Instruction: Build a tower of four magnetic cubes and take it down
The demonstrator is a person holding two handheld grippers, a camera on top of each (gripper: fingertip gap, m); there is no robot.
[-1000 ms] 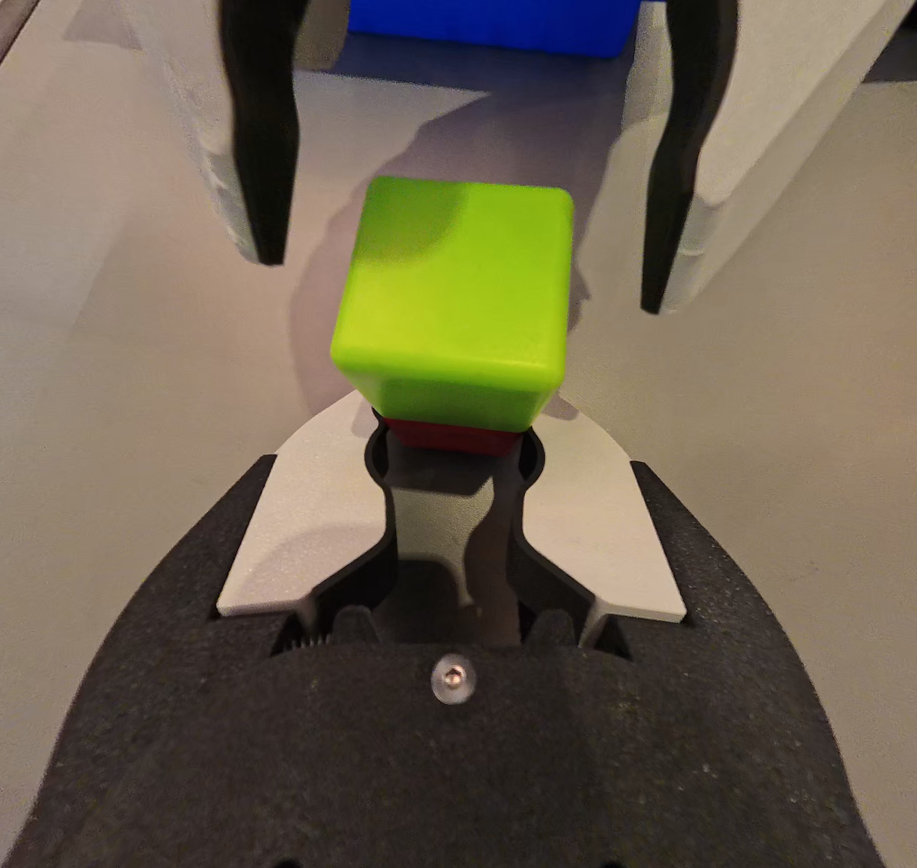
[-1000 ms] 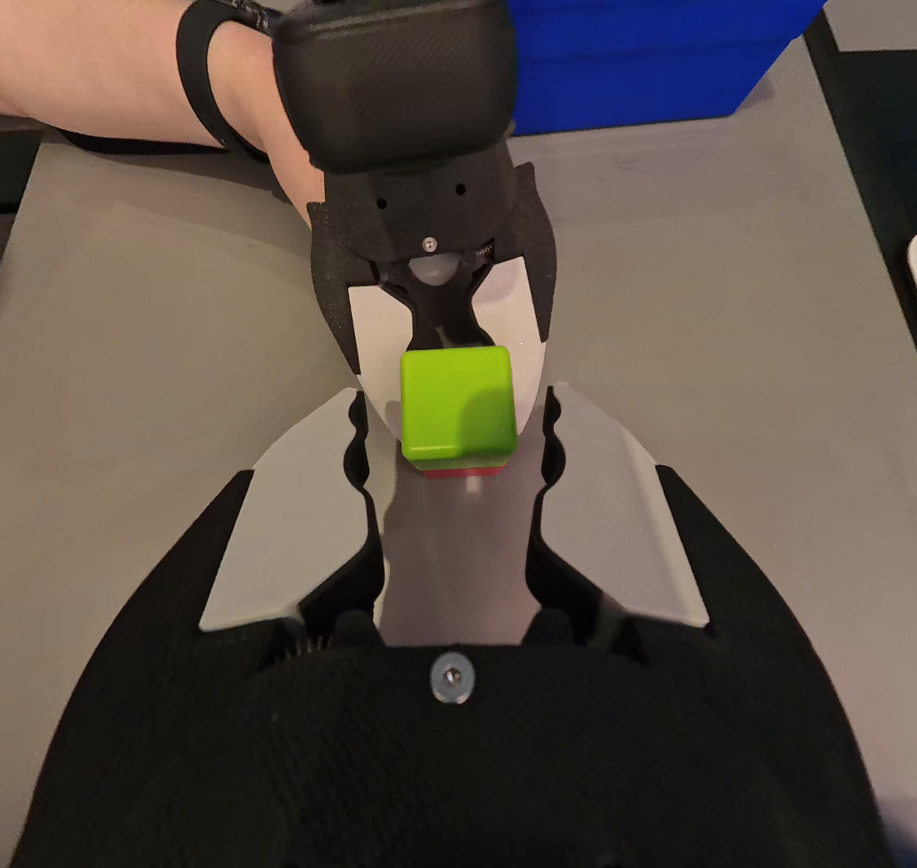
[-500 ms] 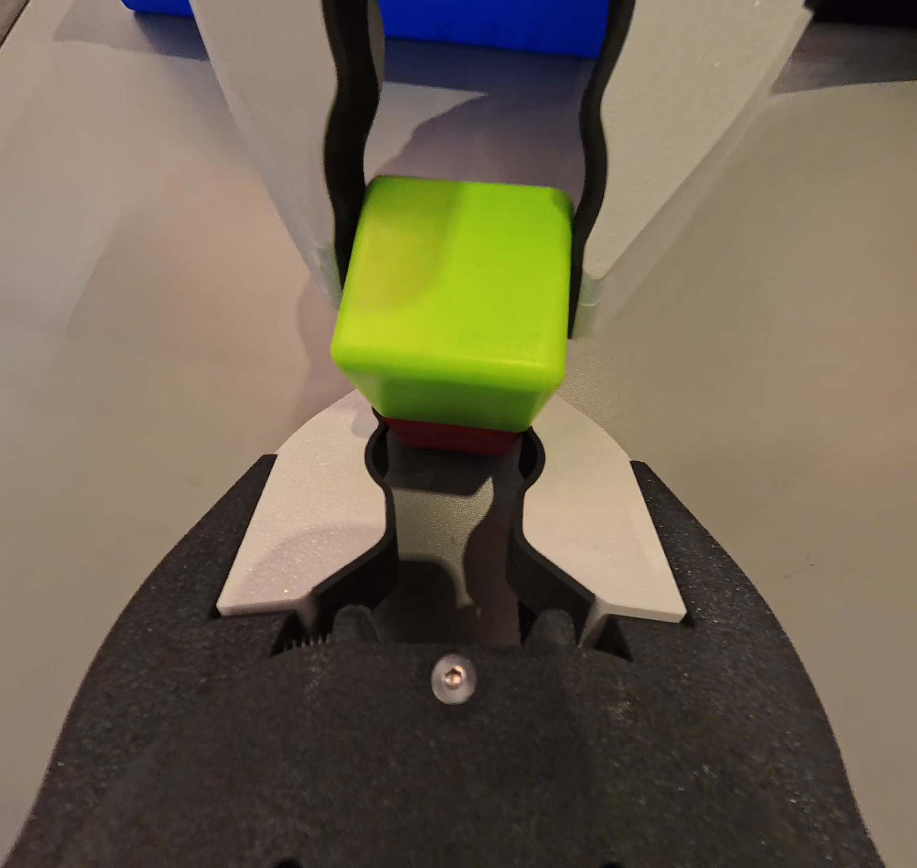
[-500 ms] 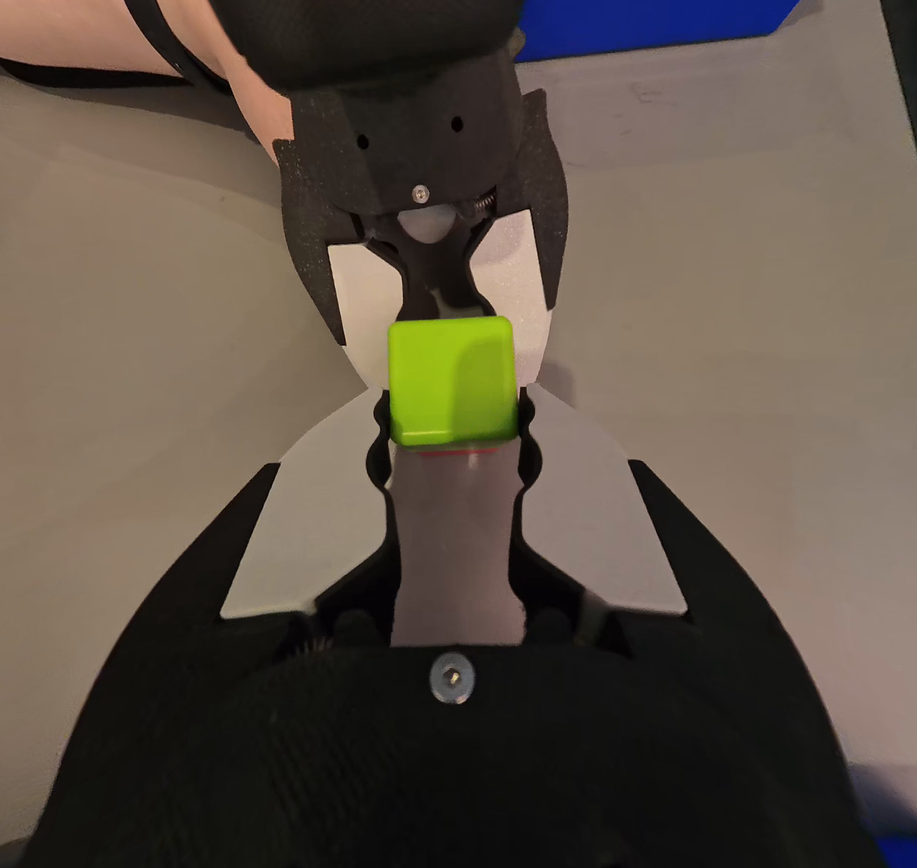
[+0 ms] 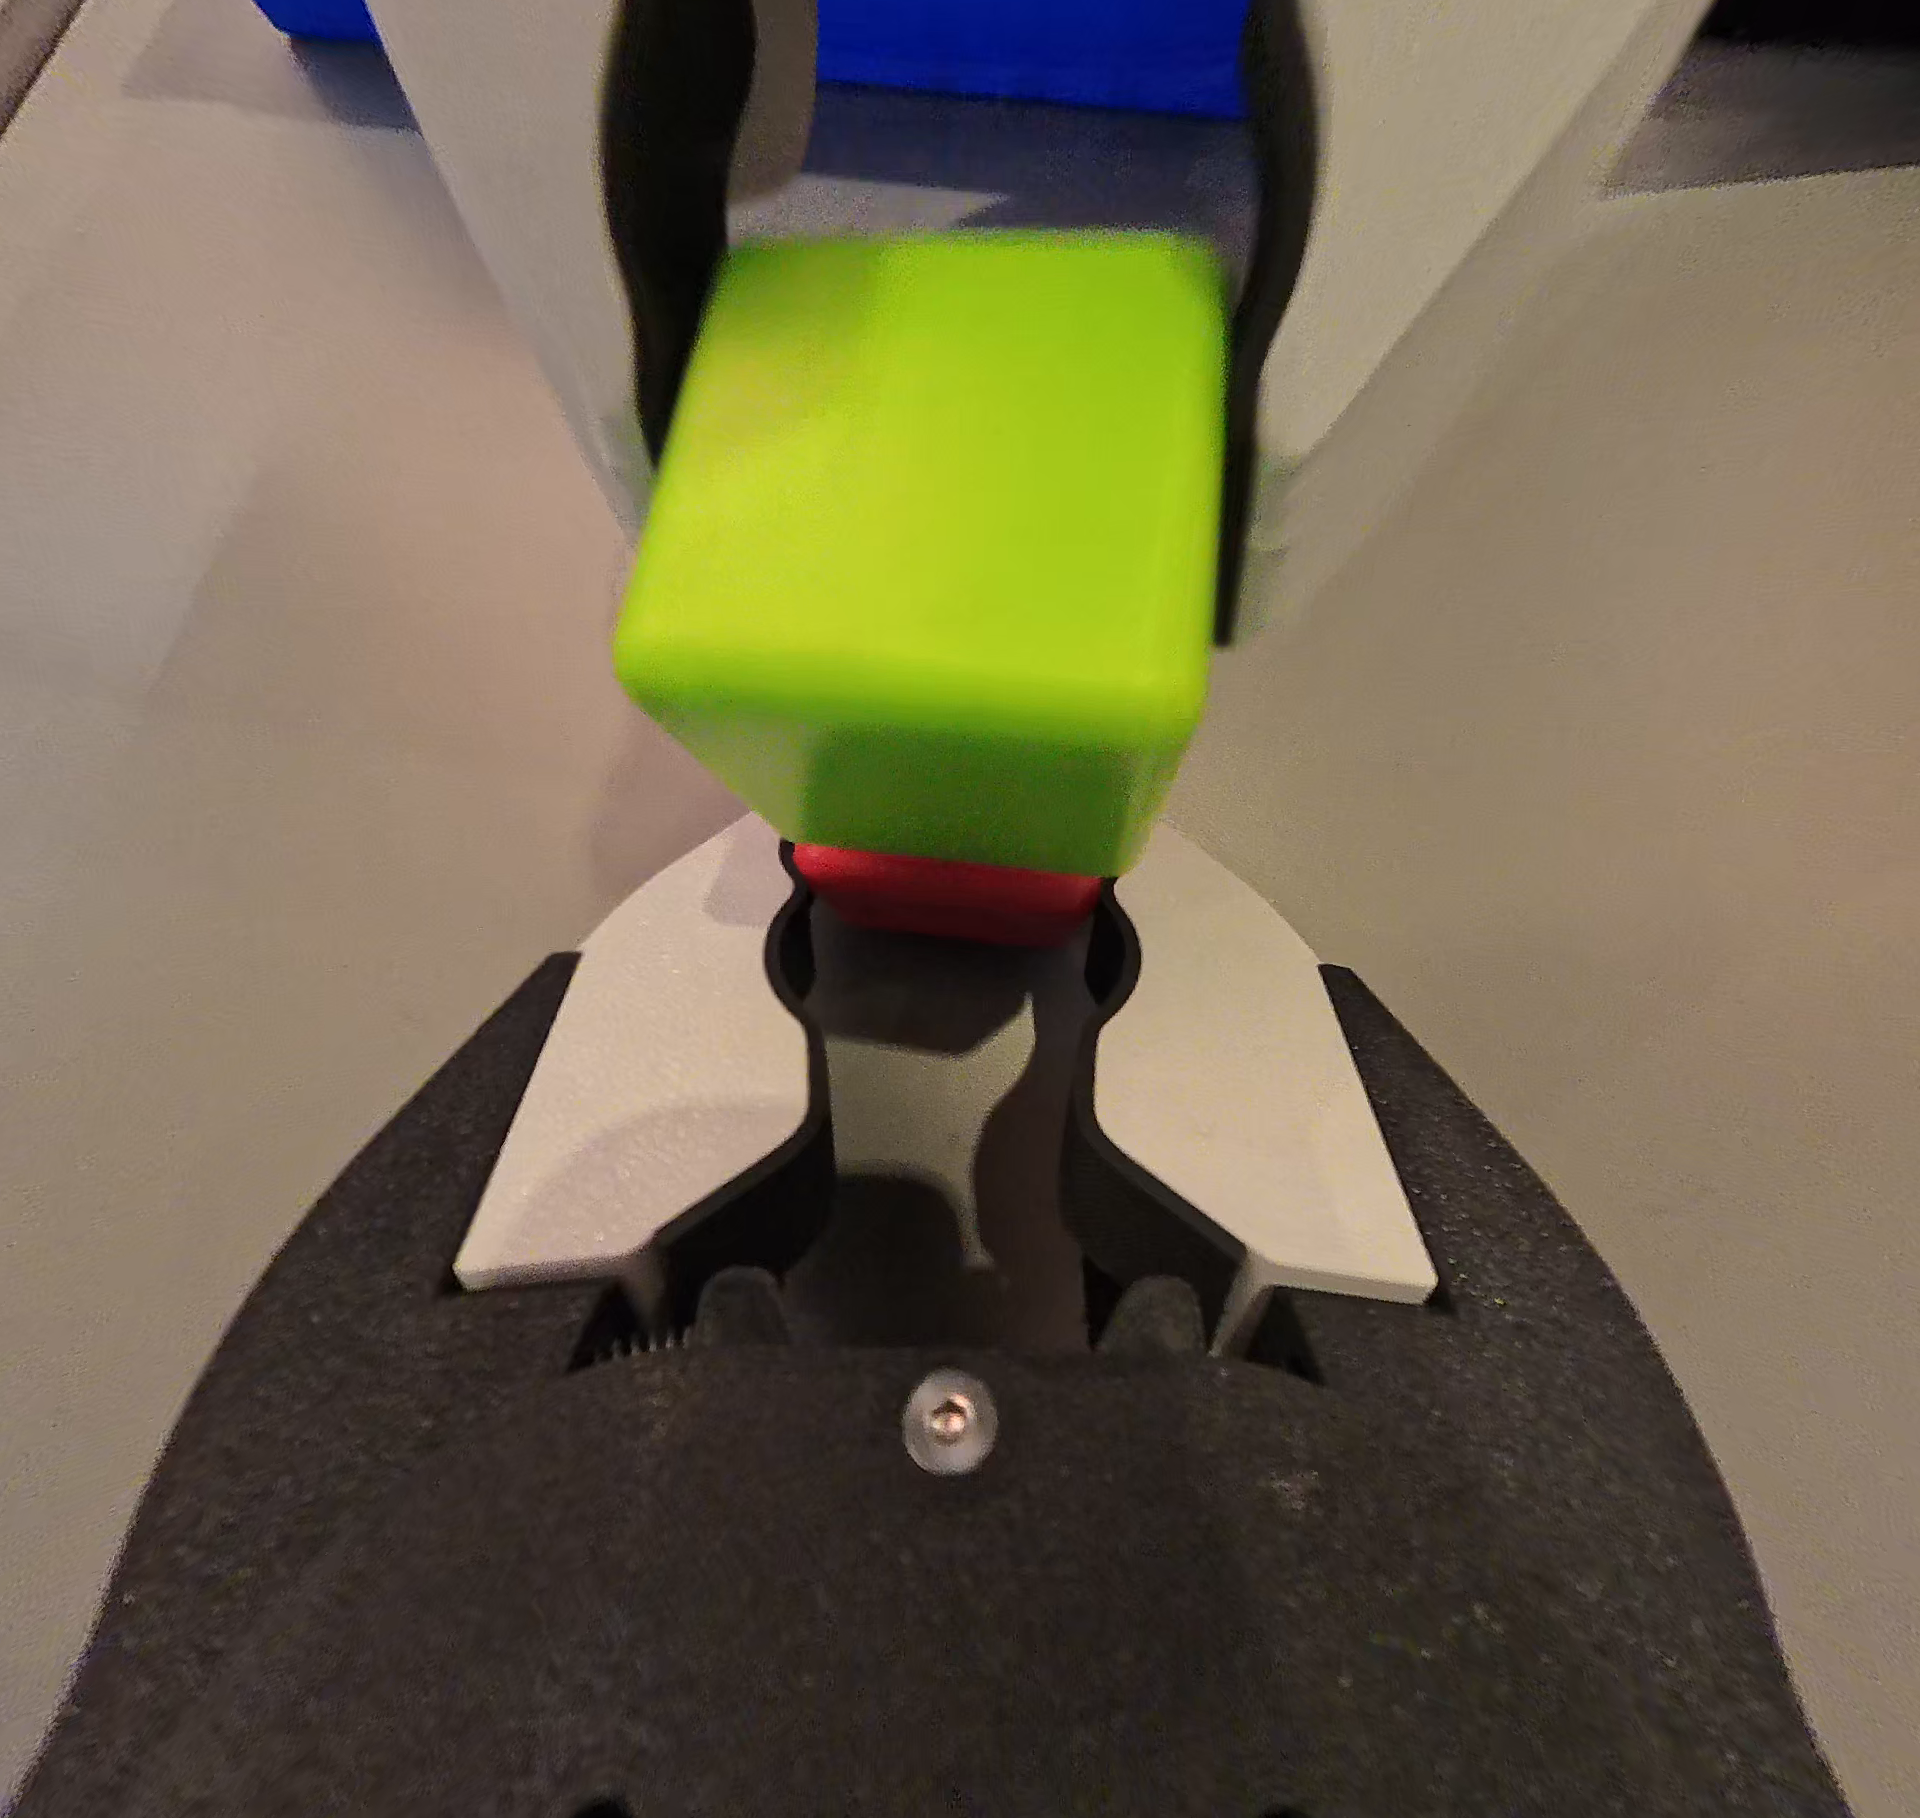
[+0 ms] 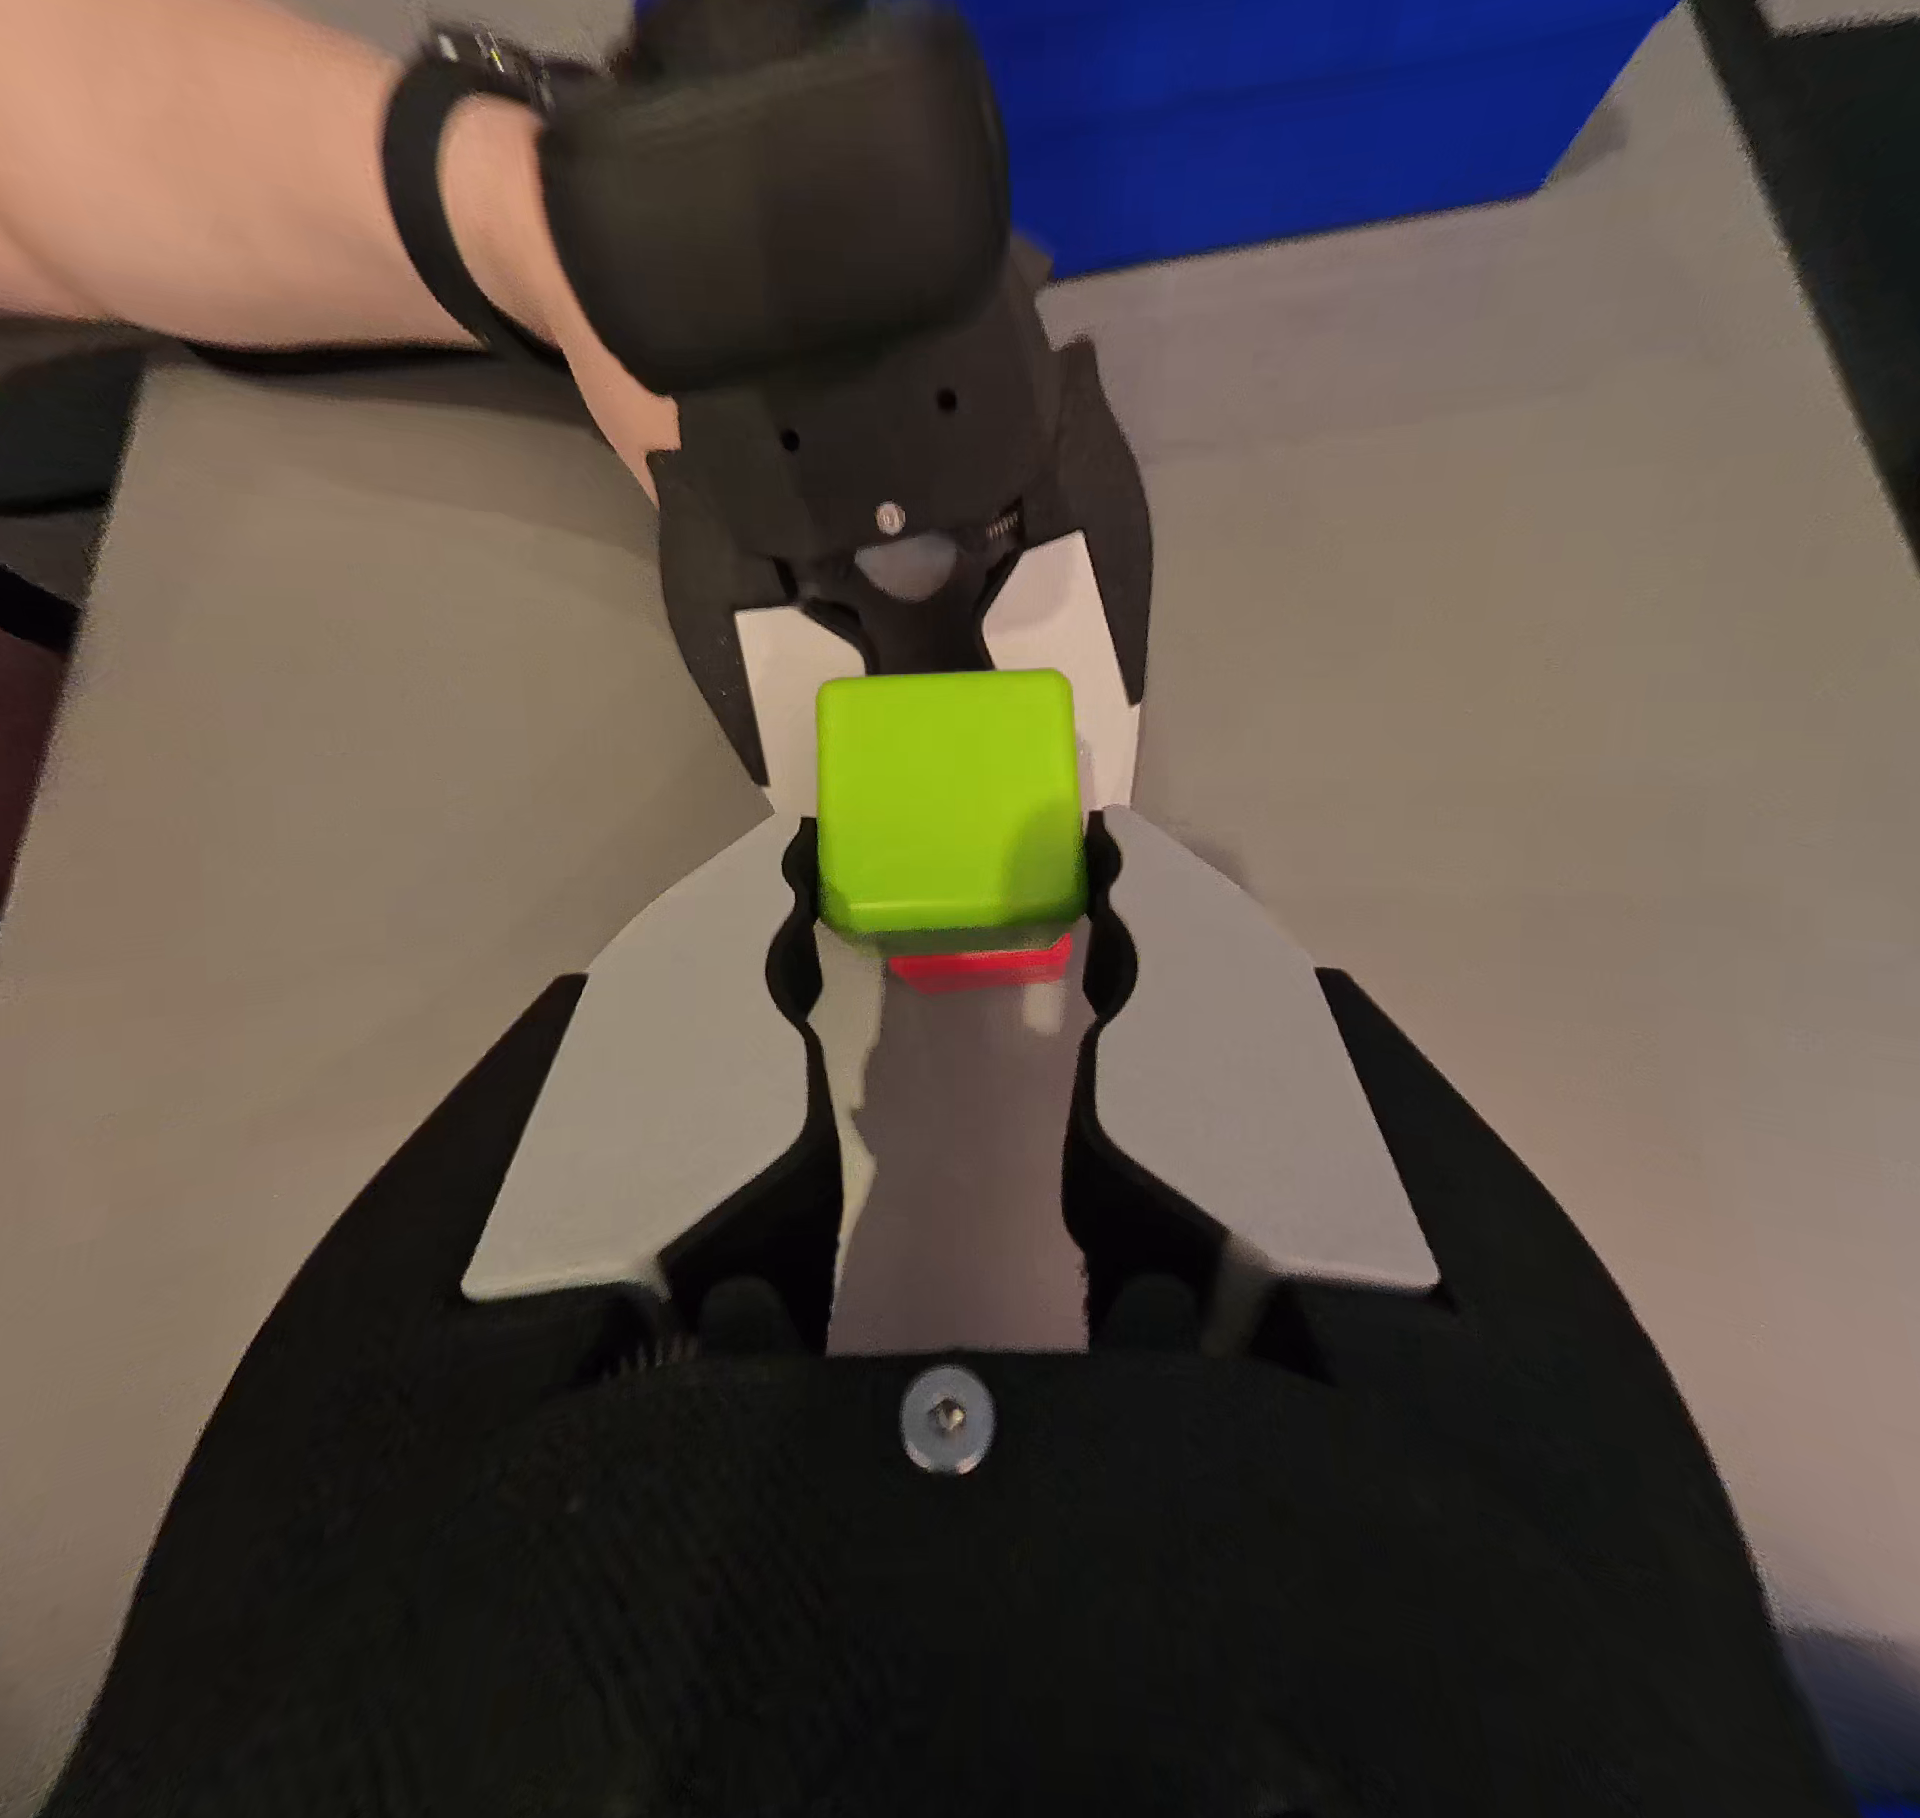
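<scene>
Since half a second ago, green cube [image 5: 925, 521] has tilted off red cube [image 5: 940, 901], its near-left edge raised. Left gripper [image 5: 940, 921] is clamped on the red cube, low at the table [image 5: 260, 625]. Right gripper [image 6: 948, 880] is clamped on the green cube's sides. Blue bin [image 6: 1299, 54] stands behind.

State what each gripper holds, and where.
Right gripper: green cube, jaws on its two opposite side faces. Left gripper: red cube beneath, likewise.

Two close wrist views, facing each other, sharing green cube [image 5: 925, 521] [image 6: 948, 802]
</scene>
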